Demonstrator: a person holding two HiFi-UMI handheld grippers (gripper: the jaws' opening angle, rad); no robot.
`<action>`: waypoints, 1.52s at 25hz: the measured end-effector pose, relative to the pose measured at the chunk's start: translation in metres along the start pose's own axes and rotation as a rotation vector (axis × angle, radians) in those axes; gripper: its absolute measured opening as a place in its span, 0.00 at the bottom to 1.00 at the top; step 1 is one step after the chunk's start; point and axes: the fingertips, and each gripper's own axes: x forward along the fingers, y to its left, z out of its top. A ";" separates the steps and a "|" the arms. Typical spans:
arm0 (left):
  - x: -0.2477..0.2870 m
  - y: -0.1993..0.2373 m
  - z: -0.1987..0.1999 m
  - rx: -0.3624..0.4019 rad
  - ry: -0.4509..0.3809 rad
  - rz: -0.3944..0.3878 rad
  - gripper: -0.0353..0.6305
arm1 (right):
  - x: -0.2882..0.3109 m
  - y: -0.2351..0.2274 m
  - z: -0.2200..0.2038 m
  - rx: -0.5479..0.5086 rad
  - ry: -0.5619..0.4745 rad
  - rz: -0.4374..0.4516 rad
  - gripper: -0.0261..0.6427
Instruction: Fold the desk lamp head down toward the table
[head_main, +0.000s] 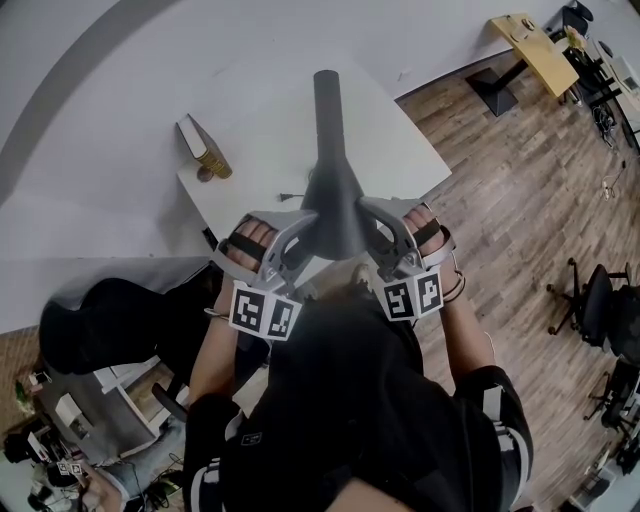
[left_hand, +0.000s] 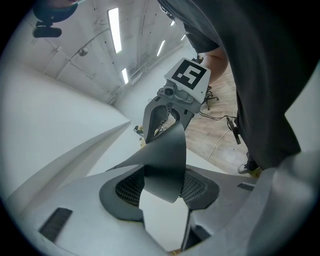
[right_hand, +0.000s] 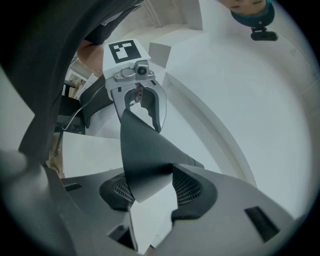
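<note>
One desk lamp, two hand-held grippers and one book-like object are counted on or over a single white tabletop (head_main: 400, 140). The dark grey lamp head (head_main: 335, 215) is found above the middle of the tabletop's near edge, with its arm (head_main: 328, 110) running from it toward the far edge. The head is clasped from both sides. The left hand-held gripper (head_main: 303, 225) is closed on the head's left rim, and in the left gripper view the thin grey shade (left_hand: 165, 160) is seen pinched between the ribbed pads of that gripper (left_hand: 165, 200). The right hand-held gripper (head_main: 378, 222) is closed on the right rim, and the shade (right_hand: 145, 155) is likewise seen held between its jaws (right_hand: 152, 195) in the right gripper view. Each gripper is carried by one hand, the left hand (head_main: 250, 240) and the right hand (head_main: 425, 235), and one marker cube is borne by each. The book-like object (head_main: 205, 150) is set near the tabletop's far left corner, with one small brown object (head_main: 205, 174) touching or just beside it.
</note>
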 end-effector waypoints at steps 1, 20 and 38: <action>0.001 -0.002 -0.002 0.012 0.002 0.008 0.35 | 0.001 0.002 -0.001 -0.011 0.000 -0.006 0.33; 0.029 -0.031 -0.033 0.237 0.121 0.179 0.35 | 0.020 0.033 -0.030 -0.249 0.057 -0.116 0.37; 0.058 -0.049 -0.061 0.361 0.178 0.313 0.35 | 0.042 0.053 -0.058 -0.392 0.098 -0.215 0.39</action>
